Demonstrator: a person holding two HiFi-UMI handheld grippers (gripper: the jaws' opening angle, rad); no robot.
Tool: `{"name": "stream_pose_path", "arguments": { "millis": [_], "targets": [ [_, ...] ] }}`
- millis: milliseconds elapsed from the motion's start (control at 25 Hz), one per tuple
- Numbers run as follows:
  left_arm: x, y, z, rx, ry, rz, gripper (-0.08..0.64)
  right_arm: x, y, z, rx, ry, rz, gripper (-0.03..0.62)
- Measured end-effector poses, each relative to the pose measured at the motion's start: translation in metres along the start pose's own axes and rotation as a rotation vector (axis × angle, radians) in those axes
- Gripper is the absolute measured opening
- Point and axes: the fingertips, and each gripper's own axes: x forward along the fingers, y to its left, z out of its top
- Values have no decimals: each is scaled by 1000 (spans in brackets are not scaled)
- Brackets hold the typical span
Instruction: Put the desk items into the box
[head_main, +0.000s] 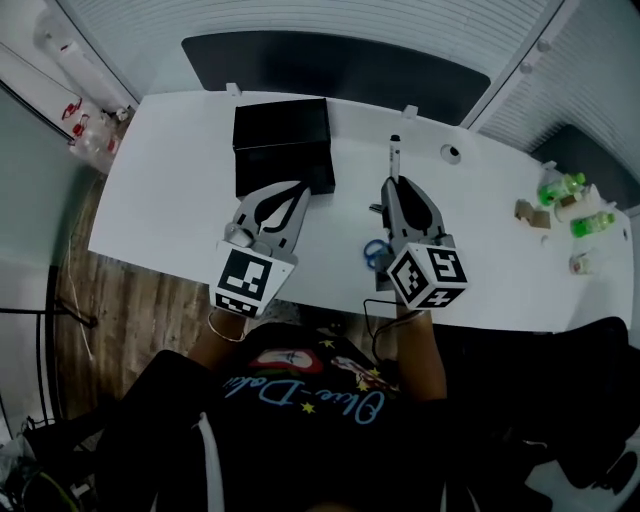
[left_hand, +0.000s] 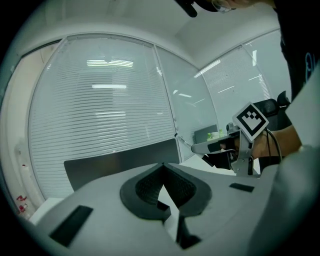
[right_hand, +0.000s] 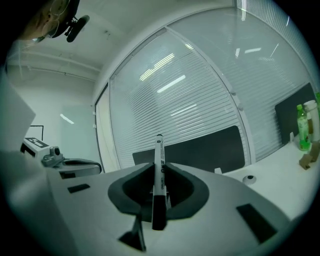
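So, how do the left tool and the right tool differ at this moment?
The right tool grips a marker that sticks out past its tips; the left tool is shut on nothing. The left tool points at the box; the right tool points beside it. Both are over the table.

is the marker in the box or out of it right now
Out. The right gripper is shut on the marker, which pokes past its jaws above the desk, to the right of the black box.
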Motion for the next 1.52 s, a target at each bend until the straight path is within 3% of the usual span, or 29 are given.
{"name": "stream_pose_path", "arguments": {
  "millis": [560, 1040, 1520],
  "targets": [
    [-35, 54, -8, -25, 11, 217, 8, 52, 46, -6, -35, 53, 184, 74],
    [-53, 83, -21, -54, 30, 284, 8, 84, 78, -17, -55, 91, 266, 74],
    [-60, 118, -43, -99, 39, 286, 8, 114, 102, -39, -76, 144, 272, 74]
  ]
}}
